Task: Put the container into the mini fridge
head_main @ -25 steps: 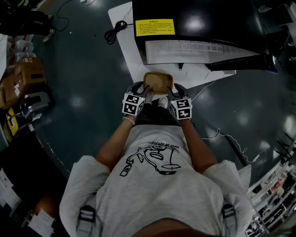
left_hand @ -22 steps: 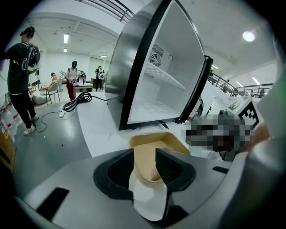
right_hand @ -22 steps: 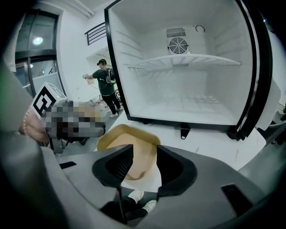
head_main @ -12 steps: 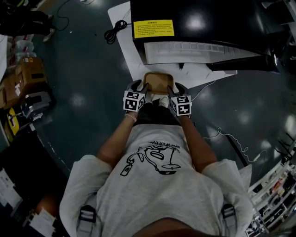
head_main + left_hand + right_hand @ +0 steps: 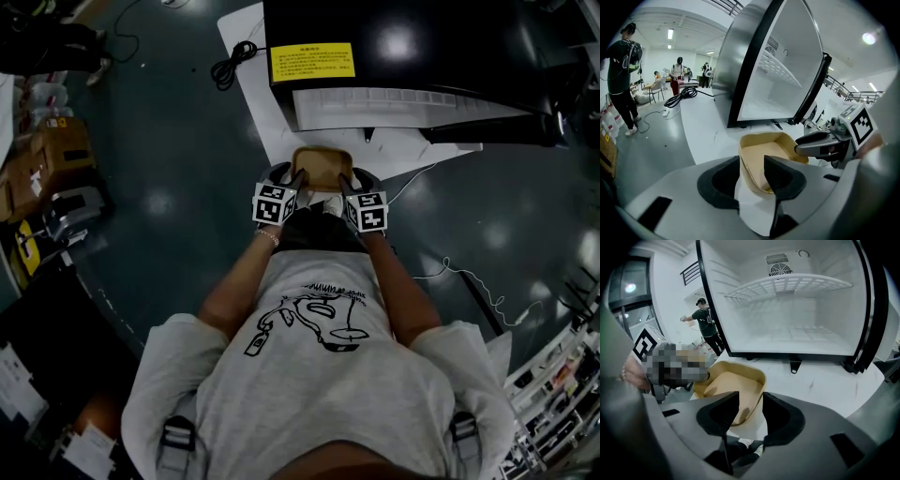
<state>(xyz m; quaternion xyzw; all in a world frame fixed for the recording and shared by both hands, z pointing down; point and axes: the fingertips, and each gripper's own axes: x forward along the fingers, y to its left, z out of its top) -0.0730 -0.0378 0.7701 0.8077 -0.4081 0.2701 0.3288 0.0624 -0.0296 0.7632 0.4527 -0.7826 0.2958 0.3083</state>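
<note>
A shallow tan container [image 5: 322, 167] sits on a white sheet [image 5: 258, 112] just in front of the open mini fridge [image 5: 422, 47]. My left gripper [image 5: 295, 178] straddles its left wall and my right gripper [image 5: 345, 180] its right wall. In the left gripper view the container [image 5: 768, 150] has its wall against the outer jaw of the left gripper [image 5: 752, 161], and a gap shows to the inner jaw. The right gripper view mirrors this: the container [image 5: 729, 383] has its wall by the outer jaw of the right gripper [image 5: 751, 399]. Both stand open. The fridge interior [image 5: 787, 329] is white and bare.
A wire shelf [image 5: 787, 284] crosses the fridge's upper part, and its door [image 5: 497, 127] swings out to the right. A coiled black cable [image 5: 230, 66] lies left of the fridge. Boxes [image 5: 56, 159] stand at the far left. A thin cord [image 5: 459, 277] trails right. People [image 5: 621, 70] stand far off.
Both grippers have slid forward along the container's side walls toward the fridge. The container has stayed where it was on the sheet.
</note>
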